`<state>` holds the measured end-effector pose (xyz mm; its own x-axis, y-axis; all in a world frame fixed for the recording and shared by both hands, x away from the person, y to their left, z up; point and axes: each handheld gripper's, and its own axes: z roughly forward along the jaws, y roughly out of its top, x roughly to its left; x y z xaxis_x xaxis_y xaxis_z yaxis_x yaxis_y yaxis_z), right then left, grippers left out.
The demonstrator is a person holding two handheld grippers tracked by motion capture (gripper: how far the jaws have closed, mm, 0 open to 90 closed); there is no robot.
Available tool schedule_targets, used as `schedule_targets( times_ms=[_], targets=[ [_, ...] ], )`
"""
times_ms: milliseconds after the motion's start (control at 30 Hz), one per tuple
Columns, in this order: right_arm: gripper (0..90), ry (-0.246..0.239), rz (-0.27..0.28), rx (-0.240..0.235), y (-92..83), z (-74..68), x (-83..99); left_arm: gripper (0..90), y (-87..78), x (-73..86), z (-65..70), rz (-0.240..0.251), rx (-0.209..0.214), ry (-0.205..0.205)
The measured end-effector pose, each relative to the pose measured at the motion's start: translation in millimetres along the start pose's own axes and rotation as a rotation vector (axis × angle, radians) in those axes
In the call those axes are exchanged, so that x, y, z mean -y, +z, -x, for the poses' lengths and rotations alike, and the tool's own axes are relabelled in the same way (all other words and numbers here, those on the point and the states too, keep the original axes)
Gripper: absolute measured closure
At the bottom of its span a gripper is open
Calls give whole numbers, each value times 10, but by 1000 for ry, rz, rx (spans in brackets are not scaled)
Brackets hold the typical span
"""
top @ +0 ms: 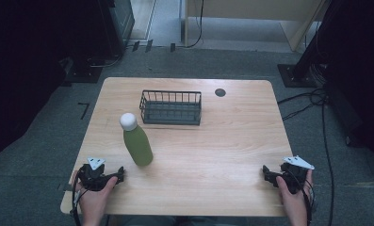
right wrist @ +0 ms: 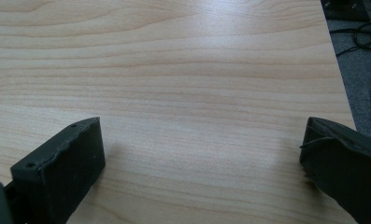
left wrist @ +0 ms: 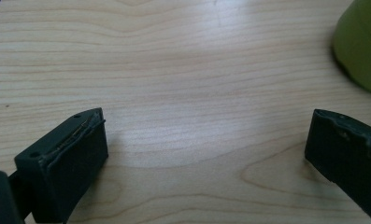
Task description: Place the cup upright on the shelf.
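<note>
1. Nearest us, at the table's near edge, we see the person's 2 hands, each holding a gripper. The left gripper (top: 120,172) rests at the near left corner and the right gripper (top: 265,172) at the near right; both point inward across the wood.
2. The wooden table (top: 231,141) is the largest thing, with grey floor around it and cables (top: 316,101) trailing off its right side.
3. A dark wire basket (top: 170,107) stands toward the far middle of the table; we see nothing in it.
4. A green bottle (top: 137,140) with a white cap stands upright in front of the basket's left end, just beyond the left gripper and apart from it.
5. In the left gripper view the jaws stand wide apart, released, holding nothing, with bare wood between them and the bottle's green base (left wrist: 360,44) at the upper right.
6. In the right gripper view the jaws likewise stand spread and empty above bare wood.
7. A small dark round spot (top: 220,92) sits near the table's far edge.
</note>
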<state>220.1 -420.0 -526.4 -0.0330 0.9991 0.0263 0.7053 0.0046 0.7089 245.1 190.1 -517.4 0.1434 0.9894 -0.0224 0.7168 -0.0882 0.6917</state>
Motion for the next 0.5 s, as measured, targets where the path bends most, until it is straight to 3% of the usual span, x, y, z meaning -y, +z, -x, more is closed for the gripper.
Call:
schedule_targets(
  times_ms=[333, 500],
  targets=[
    [0, 1, -1, 1, 0, 0, -1, 0, -196, -75, -8, 104, 83, 9],
    [0, 1, -1, 0, 0, 0, -1, 0, -354, -140, 104, 161, 142, 36]
  ],
)
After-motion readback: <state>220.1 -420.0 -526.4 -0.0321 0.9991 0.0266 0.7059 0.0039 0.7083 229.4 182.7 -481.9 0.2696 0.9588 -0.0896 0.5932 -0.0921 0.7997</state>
